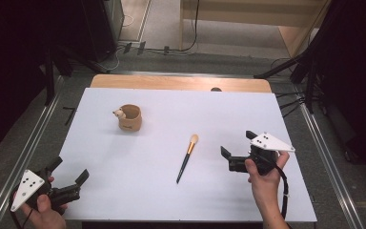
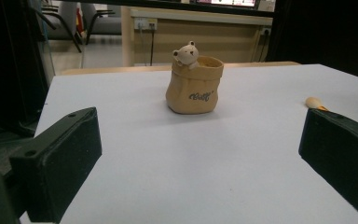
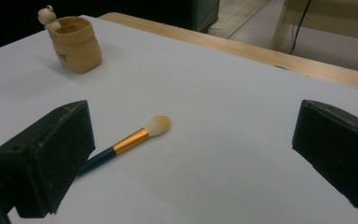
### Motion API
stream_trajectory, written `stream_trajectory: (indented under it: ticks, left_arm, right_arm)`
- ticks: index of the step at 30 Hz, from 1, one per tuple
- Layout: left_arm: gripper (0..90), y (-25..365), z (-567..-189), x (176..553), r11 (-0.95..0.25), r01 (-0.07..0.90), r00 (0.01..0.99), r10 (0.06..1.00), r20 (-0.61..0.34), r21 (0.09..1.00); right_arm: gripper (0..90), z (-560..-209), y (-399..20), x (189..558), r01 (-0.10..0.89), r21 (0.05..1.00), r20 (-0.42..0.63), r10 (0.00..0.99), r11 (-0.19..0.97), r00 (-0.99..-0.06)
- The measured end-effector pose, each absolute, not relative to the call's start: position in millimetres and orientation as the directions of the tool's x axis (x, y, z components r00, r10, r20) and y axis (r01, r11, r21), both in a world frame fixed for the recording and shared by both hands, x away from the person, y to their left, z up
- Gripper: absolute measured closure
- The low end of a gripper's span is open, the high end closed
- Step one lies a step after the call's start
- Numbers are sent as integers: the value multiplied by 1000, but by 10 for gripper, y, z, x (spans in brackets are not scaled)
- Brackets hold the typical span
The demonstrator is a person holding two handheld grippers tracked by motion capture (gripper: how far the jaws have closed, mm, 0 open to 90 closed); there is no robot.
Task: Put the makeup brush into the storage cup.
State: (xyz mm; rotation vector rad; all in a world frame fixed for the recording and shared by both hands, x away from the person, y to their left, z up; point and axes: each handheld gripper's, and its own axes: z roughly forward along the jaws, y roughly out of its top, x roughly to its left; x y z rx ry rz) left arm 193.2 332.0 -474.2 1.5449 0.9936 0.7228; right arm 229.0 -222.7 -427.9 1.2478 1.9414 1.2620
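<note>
Table: a flat table with a smooth, matt white top; a strip of pale wood shows along its far edge.
Room: grey floor around the table, metal rails along both sides, black stands and cables at the far corners, light wooden furniture beyond.
Left gripper: the left gripper, black with a grey three-cornered plate on top, is held by a hand at the table's near left corner; its jaws stand wide apart with nothing between them. In the left gripper view they frame bare table top.
Pot: a tan, sack-shaped ceramic pot with a small bear figure on its rim stands upright on the left half of the table, nearer the far edge; dark script runs across its front.
Brush: a slim makeup brush with a dark handle, gold metal collar and soft cream bristles lies flat near the table's middle, bristles toward the far edge, well apart from the pot.
Right gripper: the right gripper, same build, is held above the right half of the table, just right of the brush; its jaws are spread and empty. In the right gripper view the brush lies ahead beside one jaw.
</note>
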Motion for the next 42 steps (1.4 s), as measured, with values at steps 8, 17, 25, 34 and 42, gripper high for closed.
stream_trajectory:
  ticks: [8,17,25,34,42]
  left_arm:
    - [0,3329,-4745,1933,-32,211,459,885,-70,977]
    - [0,3328,-4745,1933,-29,209,460,885,-72,977]
    - [0,3332,-4742,1931,-27,209,457,886,-73,978]
    - [0,3313,-4741,1927,-31,207,460,885,-69,978]
    - [0,3320,-4743,1928,-30,208,460,885,-71,978]
  right_arm:
    - [0,-4249,-2095,2397,428,889,63,880,165,-470]
    - [0,-4230,-1928,2511,438,878,55,869,192,-492]
    - [0,-4234,-1845,2592,454,868,60,864,202,-500]
    - [0,-4232,-1742,2679,482,850,73,860,210,-504]
    - [0,-4270,-1678,2747,514,828,82,858,226,-508]
